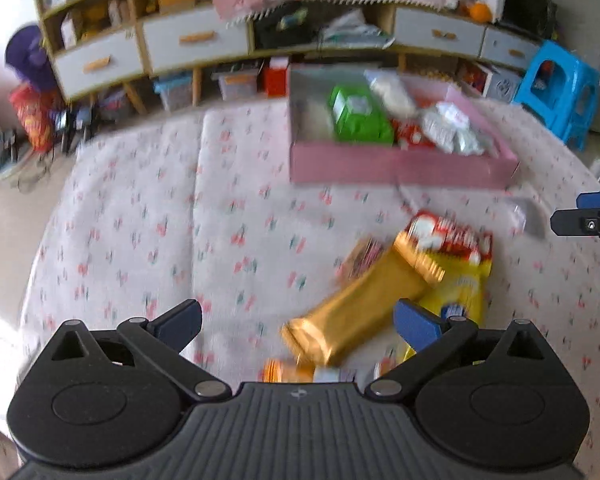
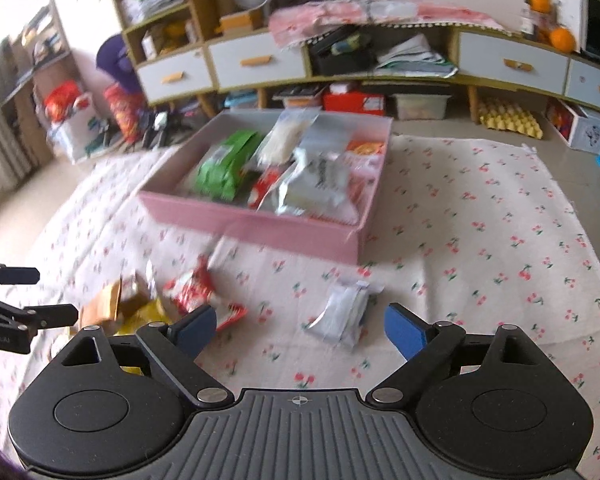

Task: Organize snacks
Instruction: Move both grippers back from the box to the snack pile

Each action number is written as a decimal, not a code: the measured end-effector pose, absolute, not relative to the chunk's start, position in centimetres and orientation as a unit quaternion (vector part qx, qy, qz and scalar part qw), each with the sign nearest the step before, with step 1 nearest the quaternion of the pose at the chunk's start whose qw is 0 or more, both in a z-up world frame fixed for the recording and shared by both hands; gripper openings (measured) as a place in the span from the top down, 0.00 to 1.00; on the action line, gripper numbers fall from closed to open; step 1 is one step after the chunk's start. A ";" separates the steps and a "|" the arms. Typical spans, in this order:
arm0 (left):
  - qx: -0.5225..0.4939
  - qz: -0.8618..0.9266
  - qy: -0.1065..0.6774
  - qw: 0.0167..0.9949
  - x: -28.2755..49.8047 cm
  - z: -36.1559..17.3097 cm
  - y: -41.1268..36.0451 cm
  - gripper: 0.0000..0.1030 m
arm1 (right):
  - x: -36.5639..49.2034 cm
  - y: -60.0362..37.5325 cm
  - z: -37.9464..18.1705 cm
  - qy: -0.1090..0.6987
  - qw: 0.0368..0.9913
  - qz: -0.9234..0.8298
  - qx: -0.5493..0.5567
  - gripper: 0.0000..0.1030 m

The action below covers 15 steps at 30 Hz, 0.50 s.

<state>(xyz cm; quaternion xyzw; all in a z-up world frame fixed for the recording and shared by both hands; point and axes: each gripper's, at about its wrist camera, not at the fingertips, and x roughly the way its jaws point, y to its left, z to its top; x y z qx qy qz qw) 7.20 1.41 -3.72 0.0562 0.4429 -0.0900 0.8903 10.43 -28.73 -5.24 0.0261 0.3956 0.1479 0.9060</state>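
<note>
Reaching for the loose snacks is, by my reading, the step in hand: both grippers hang over the cherry-print cloth with their jaws spread wide and nothing between the pads. In the left wrist view the left gripper sits low at about 6 o'clock, and the gold packet lies slantwise just ahead of it, its near end between the fingers' line and its far end pointing toward 1 o'clock; it rests on a yellow packet, with a red-and-white packet beyond that, and something orange shows at the gripper's base, too blurred to name. In the right wrist view the right gripper is likewise empty, and a silvery white packet lies on the cloth just ahead of its right finger, toward 1 o'clock. The pink box stands farther up the cloth at about 12 o'clock, already holding a green bag, a pale bag and a silver-white bag, so the sorting looks partly done, with several packets left outside. The next move, as I judge it, calls for the left jaws to come down astride the gold packet across its narrow width and close without snagging the yellow one beneath, while the right shifts slightly toward 1 o'clock to centre on the silvery packet before closing. Both packets then need carrying toward 12 o'clock and dropping into the box's free space.
</note>
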 end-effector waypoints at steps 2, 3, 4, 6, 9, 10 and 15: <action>0.043 -0.087 0.461 0.882 6.8 -4.3 2.1 0.01 | 10.3 -27.8 -5.6 0.404 0.902 0.153 0.019 0.10; 0.038 -0.088 0.467 0.879 6.6 -4.5 2.3 0.01 | 10.2 -27.4 -5.7 0.408 0.900 0.155 0.018 0.10; 0.034 -0.090 0.472 0.876 6.4 -4.7 2.5 0.01 | 10.2 -27.0 -5.7 0.413 0.897 0.157 0.020 0.10; 0.032 -0.095 0.479 0.872 6.0 -4.9 2.8 0.02 | 10.1 -26.0 -5.9 0.423 0.891 0.164 0.027 0.10; 0.044 -0.124 0.486 0.864 5.5 -5.2 2.9 0.03 | 10.1 -24.4 -6.3 0.441 0.879 0.177 0.038 0.10; 0.055 -0.137 0.486 0.861 5.4 -5.4 2.8 0.03 | 10.1 -23.8 -6.4 0.445 0.876 0.182 0.039 0.10; 0.145 -0.192 0.470 0.850 4.2 -5.8 2.3 0.04 | 10.0 -20.9 -7.0 0.461 0.867 0.186 0.026 0.10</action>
